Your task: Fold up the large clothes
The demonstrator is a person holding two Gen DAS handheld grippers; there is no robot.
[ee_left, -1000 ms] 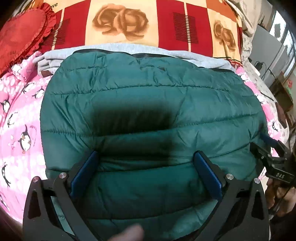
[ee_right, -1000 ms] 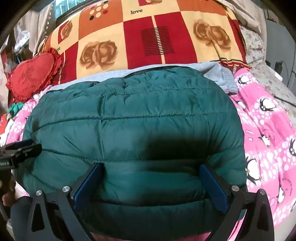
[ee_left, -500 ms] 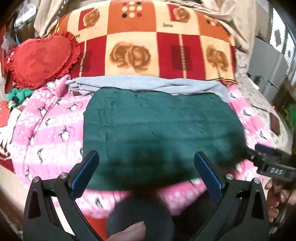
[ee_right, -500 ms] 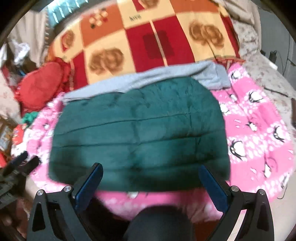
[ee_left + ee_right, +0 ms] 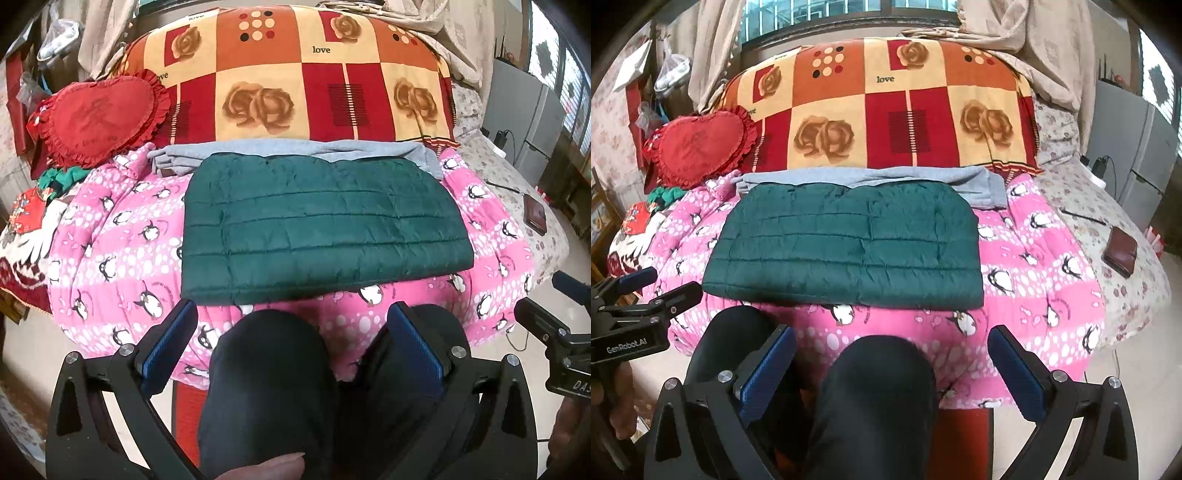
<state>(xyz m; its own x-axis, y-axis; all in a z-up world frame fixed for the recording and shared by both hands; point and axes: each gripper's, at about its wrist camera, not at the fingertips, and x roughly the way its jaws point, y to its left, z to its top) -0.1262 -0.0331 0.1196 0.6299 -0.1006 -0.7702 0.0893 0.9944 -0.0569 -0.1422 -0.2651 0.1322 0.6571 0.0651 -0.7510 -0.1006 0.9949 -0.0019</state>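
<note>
Jacket (image 5: pixel 325 225) looks folded to me, a tidy green rectangle lying well ahead of my left gripper (image 5: pixel 291 347) and right gripper (image 5: pixel 892 373), both spread wide, holding nothing.

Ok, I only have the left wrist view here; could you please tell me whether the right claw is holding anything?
Observer: No, the right claw is open and empty, its fingers spread above the person's knee.
Operator: Thank you. Is my left claw touching the jacket, seen from that side?
Observer: No, the left claw hangs beside the bed's near edge, apart from the folded green jacket.
</note>
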